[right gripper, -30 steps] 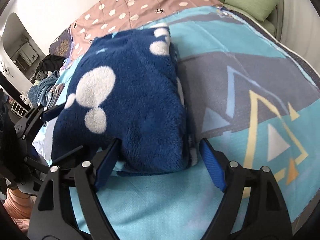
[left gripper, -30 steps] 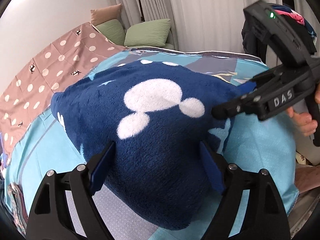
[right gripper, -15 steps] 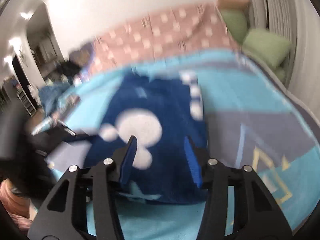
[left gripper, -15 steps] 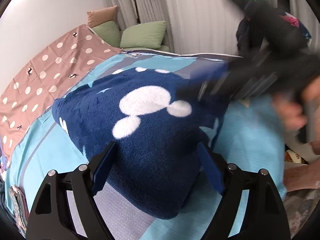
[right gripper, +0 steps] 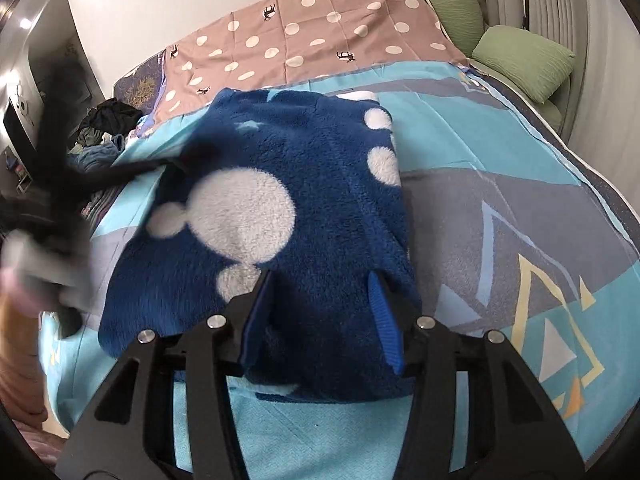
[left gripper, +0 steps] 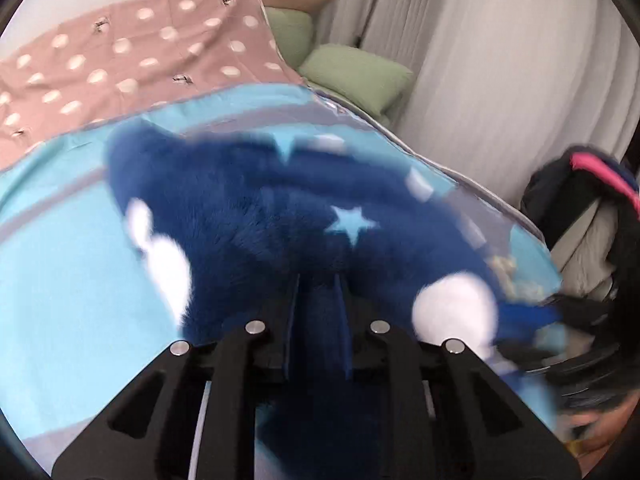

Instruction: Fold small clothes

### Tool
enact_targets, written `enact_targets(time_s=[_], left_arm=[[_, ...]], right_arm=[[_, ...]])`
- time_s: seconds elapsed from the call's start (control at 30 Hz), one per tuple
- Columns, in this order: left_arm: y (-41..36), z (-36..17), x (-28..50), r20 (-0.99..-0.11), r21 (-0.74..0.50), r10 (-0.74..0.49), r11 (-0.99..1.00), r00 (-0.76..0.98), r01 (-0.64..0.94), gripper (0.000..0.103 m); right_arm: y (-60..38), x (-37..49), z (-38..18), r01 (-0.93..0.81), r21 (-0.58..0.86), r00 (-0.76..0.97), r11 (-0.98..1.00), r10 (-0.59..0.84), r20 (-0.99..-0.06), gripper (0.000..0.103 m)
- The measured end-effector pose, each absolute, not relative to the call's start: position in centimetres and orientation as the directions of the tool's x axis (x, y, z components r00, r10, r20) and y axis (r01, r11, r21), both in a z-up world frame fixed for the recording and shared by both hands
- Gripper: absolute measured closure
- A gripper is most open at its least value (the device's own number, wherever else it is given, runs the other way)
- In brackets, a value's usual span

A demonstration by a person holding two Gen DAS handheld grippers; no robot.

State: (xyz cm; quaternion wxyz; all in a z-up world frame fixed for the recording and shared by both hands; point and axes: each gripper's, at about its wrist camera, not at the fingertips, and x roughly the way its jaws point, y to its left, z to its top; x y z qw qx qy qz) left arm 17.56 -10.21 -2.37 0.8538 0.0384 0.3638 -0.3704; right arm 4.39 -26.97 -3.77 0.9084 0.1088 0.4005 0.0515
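The left claw (left gripper: 316, 300) is clenched on the near edge of a navy fleece garment (left gripper: 280, 216), its two blue-padded fingers (left gripper: 343, 308) pressed close together with a fold of the plush fabric pinched between them. Ahead of this claw the garment spreads away across the bed (left gripper: 60, 280), showing a pale blue star and white blotches; the view is blurred, so finer detail is lost. The right claw (right gripper: 320, 312) grips the same navy fleece garment (right gripper: 280, 200) at its near edge, a thick bunch of fleece filling the gap between its blue fingers (right gripper: 384, 320), which stand moderately apart and press into the pile. Beyond this claw the garment lies folded into a roughly rectangular stack on the turquoise and grey patterned bedspread (right gripper: 500, 208), with a large white mouse-head shape on top and white dots along the edge to the right. Farther off, a pink polka-dot sheet (right gripper: 312, 36) covers the far end of the bed, and green pillows (right gripper: 524, 60) sit to the far right beside pale curtains (left gripper: 500, 60). To the far left of the right claw, a heap of dark clothes (right gripper: 108, 120) rests beyond the bed.
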Motion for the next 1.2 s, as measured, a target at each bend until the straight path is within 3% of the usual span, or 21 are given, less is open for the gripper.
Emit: enact_targets(time_s=[0.1, 0.2, 0.23, 0.27, 0.37, 0.57, 0.93, 1.2], left_arm=[[-10.1, -1.8, 17.8, -0.664, -0.248, -0.603, 0.736, 0.443, 0.63, 0.085], [-11.1, -1.4, 16.6, -0.684, -0.117, -0.547, 0.736, 0.483, 0.667, 0.085], [-11.0, -1.4, 16.5, -0.685, -0.122, -0.546, 0.74, 0.483, 0.662, 0.085], [-10.9, -1.4, 16.7, -0.685, -0.136, -0.55, 0.741, 0.478, 0.657, 0.085], [-10.6, -1.5, 17.0, -0.68, -0.156, -0.565, 0.735, 0.468, 0.66, 0.085], [-10.3, -1.4, 17.1, -0.678, -0.159, -0.565, 0.737, 0.47, 0.657, 0.085], [-10.2, -1.4, 17.1, -0.678, -0.159, -0.564, 0.739, 0.472, 0.655, 0.085], [-10.2, -1.5, 17.2, -0.671, -0.18, -0.576, 0.736, 0.466, 0.652, 0.085]], right_arm=[[-28.1, 3.6, -3.5, -0.001, 0.307, 0.677, 0.952, 0.226, -0.7, 0.051], [-30.8, 2.0, -2.9, 0.026, 0.474, 0.684, 0.88, 0.33, -0.65, 0.043], [-32.2, 1.1, -2.8, 0.062, 0.547, 0.692, 0.835, 0.359, -0.626, 0.03], [-33.2, 0.4, -2.8, 0.095, 0.582, 0.702, 0.807, 0.36, -0.614, 0.025], [-35.5, -1.2, -3.6, 0.198, 0.658, 0.698, 0.727, 0.366, -0.615, 0.018], [-35.4, -1.6, -7.5, 0.254, 0.799, 0.608, 0.545, 0.553, -0.57, 0.013], [-33.2, 2.3, -9.3, 0.299, 0.818, 0.573, 0.491, 0.594, -0.565, 0.002], [-31.7, 3.5, -9.6, 0.421, 0.795, 0.643, 0.437, 0.474, -0.601, 0.002]])
